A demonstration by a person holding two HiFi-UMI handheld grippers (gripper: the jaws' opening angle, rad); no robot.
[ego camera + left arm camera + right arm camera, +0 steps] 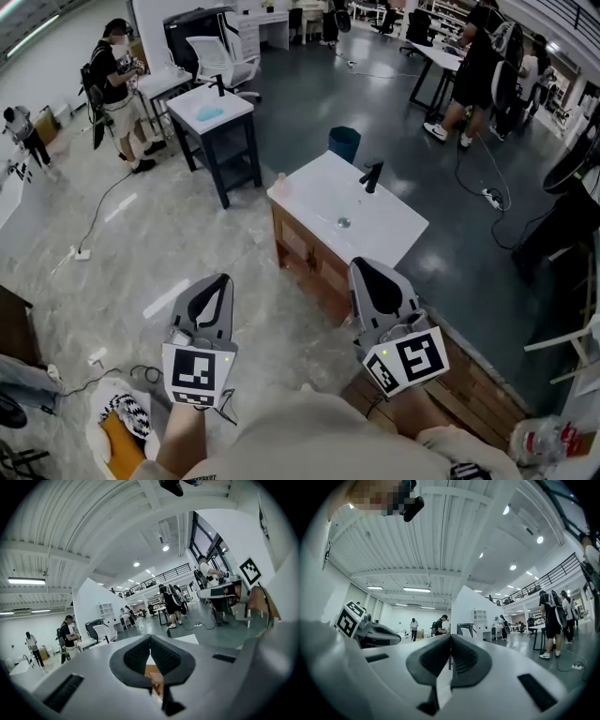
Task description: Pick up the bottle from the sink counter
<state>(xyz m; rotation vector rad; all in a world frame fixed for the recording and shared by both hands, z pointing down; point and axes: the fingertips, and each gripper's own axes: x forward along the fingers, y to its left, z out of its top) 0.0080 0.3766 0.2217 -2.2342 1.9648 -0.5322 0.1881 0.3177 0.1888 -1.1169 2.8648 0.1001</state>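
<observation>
In the head view a small pale bottle (280, 181) stands on the far left corner of the white sink counter (319, 192). The counter has a wooden base and a black faucet (372, 175). My left gripper (225, 279) is held over the floor, well short of the counter and to its left, jaws shut with nothing in them. My right gripper (362, 266) hovers just in front of the counter's near edge, also shut and empty. The left gripper view shows its pads closed (150, 639) with the white counter top beyond. The right gripper view shows closed pads (450, 639) too.
A second white-topped stand (211, 108) on a dark frame is behind and to the left. A blue bin (344, 142) sits on the floor behind the counter. A person (117, 89) stands far left and another (473, 75) at desks far right. Cables (98, 220) trail on the floor.
</observation>
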